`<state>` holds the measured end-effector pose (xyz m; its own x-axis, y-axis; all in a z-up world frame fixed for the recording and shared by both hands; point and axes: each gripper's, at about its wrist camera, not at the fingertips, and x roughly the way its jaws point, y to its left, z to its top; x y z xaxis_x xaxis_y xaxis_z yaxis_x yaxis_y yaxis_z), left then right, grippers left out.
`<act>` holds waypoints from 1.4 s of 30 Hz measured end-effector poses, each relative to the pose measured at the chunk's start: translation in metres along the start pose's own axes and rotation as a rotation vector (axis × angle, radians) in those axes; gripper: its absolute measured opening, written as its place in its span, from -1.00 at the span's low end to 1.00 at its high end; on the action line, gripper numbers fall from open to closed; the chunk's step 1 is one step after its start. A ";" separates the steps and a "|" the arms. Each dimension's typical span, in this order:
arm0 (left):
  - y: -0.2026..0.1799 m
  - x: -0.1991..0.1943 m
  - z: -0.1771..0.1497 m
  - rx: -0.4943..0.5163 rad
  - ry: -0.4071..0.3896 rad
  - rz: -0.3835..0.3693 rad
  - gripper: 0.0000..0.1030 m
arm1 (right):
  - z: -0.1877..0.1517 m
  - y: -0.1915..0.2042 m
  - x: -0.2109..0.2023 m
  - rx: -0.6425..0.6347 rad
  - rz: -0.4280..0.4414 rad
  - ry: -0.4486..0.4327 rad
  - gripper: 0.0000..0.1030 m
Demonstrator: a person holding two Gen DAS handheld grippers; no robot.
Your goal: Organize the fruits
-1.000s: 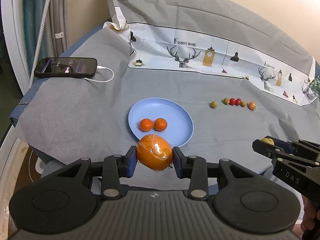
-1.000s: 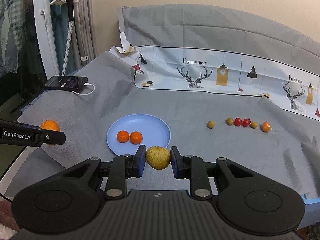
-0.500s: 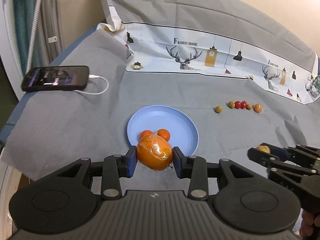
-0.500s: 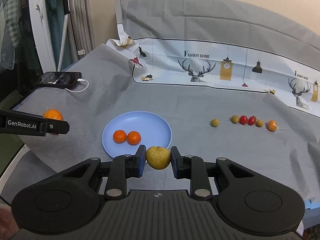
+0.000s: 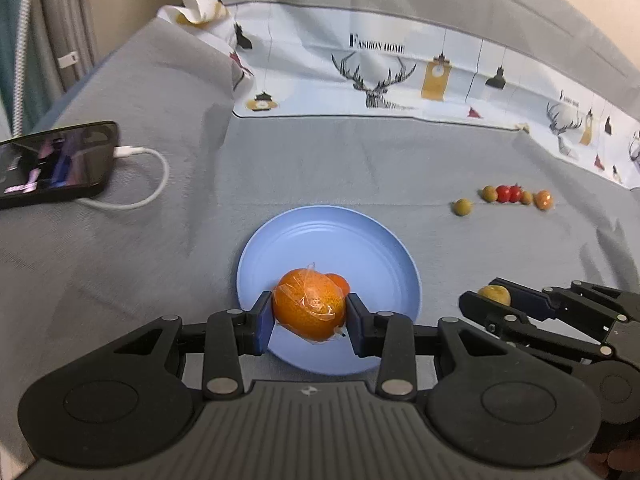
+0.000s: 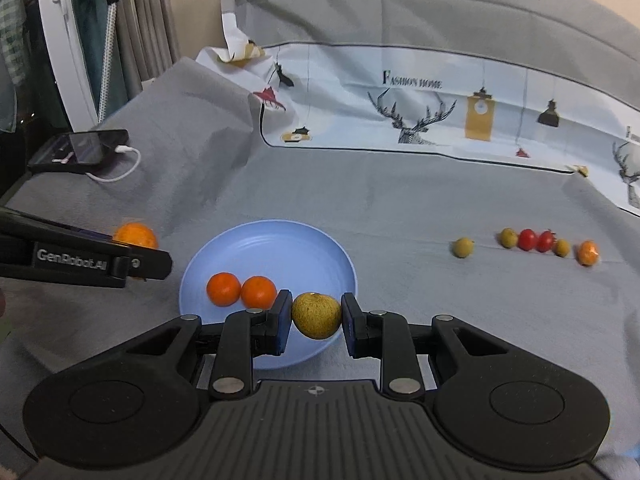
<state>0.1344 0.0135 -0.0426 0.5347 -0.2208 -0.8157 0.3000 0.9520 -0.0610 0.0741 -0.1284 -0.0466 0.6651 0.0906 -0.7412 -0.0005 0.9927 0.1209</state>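
Note:
My left gripper [image 5: 309, 322] is shut on a large orange wrapped in clear film [image 5: 309, 305], held over the near part of the blue plate [image 5: 340, 240]. Behind the orange, one small tangerine [image 5: 338, 282] on the plate partly shows. My right gripper [image 6: 316, 320] is shut on a yellow-green pear [image 6: 316, 315] above the plate's [image 6: 280, 240] near right rim. Two tangerines [image 6: 223, 289] [image 6: 258, 291] lie side by side on the plate. In the left wrist view the right gripper [image 5: 486, 300] comes in from the right with the pear [image 5: 495, 294].
A row of small fruits lies on the grey cloth to the right: green ones [image 6: 463, 247], two red cherry tomatoes [image 6: 535, 239] and a small orange one [image 6: 588, 253]. A phone [image 5: 52, 164] with a white cable [image 5: 148, 184] rests at the left. A printed cloth [image 6: 440, 112] lines the back.
Both grippers have moved forward and down toward the plate, each keeping its fruit. The wrapped orange now hangs over the plate and hides most of the tangerines in the left wrist view.

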 end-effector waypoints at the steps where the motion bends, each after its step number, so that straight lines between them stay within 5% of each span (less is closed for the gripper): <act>1: 0.000 0.008 0.003 0.003 0.008 0.002 -0.20 | 0.001 0.000 0.008 -0.007 0.002 0.006 -0.46; 14: -0.002 0.091 0.017 0.071 0.108 0.029 -0.19 | 0.001 0.004 0.088 -0.066 0.035 0.103 -0.46; 16: -0.002 0.091 0.019 0.078 0.091 0.031 0.04 | 0.004 0.005 0.093 -0.077 0.058 0.107 -0.46; 17: -0.002 0.088 0.020 0.083 0.076 0.026 0.43 | 0.005 0.005 0.093 -0.078 0.060 0.106 -0.43; 18: -0.002 0.083 0.020 0.088 0.057 0.022 0.84 | 0.006 0.006 0.092 -0.078 0.058 0.106 -0.22; 19: -0.003 0.077 0.019 0.096 0.032 0.023 0.94 | 0.007 0.005 0.090 -0.069 0.048 0.104 0.07; 22: -0.008 0.055 0.012 0.137 -0.023 0.033 0.99 | 0.002 0.001 0.071 -0.022 0.028 0.099 0.52; 27: -0.009 0.015 -0.020 0.067 -0.006 0.098 0.99 | -0.017 0.001 0.023 0.000 0.015 0.129 0.81; 35: -0.006 -0.050 -0.075 -0.073 0.011 0.129 0.99 | -0.037 0.010 -0.062 -0.021 -0.017 0.036 0.94; 42: -0.011 -0.094 -0.092 -0.083 -0.073 0.131 0.99 | -0.047 0.020 -0.111 -0.054 -0.032 -0.071 0.97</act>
<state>0.0081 0.0436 -0.0177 0.6220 -0.1054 -0.7759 0.1594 0.9872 -0.0064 -0.0350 -0.1149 0.0066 0.7168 0.0543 -0.6951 -0.0168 0.9980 0.0607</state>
